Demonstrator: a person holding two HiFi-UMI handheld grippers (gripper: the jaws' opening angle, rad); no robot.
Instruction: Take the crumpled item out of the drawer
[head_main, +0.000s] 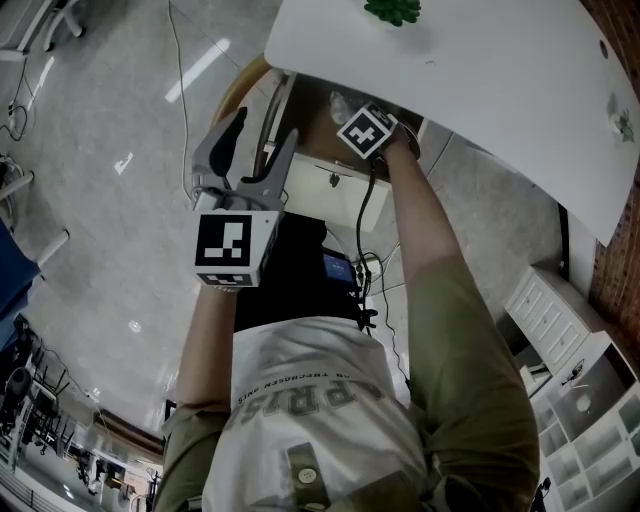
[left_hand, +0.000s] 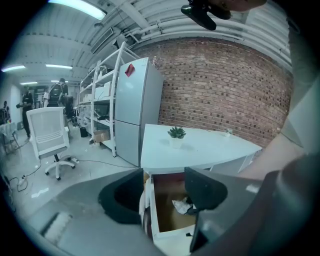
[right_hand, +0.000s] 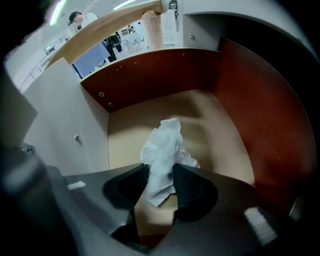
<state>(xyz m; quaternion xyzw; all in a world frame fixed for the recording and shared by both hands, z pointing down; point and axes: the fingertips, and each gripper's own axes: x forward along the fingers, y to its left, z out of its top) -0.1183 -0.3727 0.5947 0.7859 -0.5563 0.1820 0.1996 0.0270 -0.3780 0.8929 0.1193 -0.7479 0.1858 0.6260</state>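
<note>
The crumpled white paper (right_hand: 162, 150) lies in the open drawer (right_hand: 210, 120), which has a tan floor and red-brown walls. My right gripper (right_hand: 160, 182) reaches into the drawer, and its ribbed pads press on the paper's lower part from both sides. In the head view only its marker cube (head_main: 366, 130) shows, at the table's edge above the drawer's white front (head_main: 330, 185). My left gripper (head_main: 262, 128) hangs open and empty to the left of the drawer, above the floor. In the left gripper view the paper (left_hand: 181, 205) shows in the drawer (left_hand: 167, 220) between the spread jaws of that gripper (left_hand: 162, 192).
A white tabletop (head_main: 480, 70) overhangs the drawer and carries a small potted plant (left_hand: 176, 134). A white shelf unit (head_main: 570, 400) stands at the right. A fridge (left_hand: 137, 100), metal racks and a white office chair (left_hand: 50, 135) stand across the floor.
</note>
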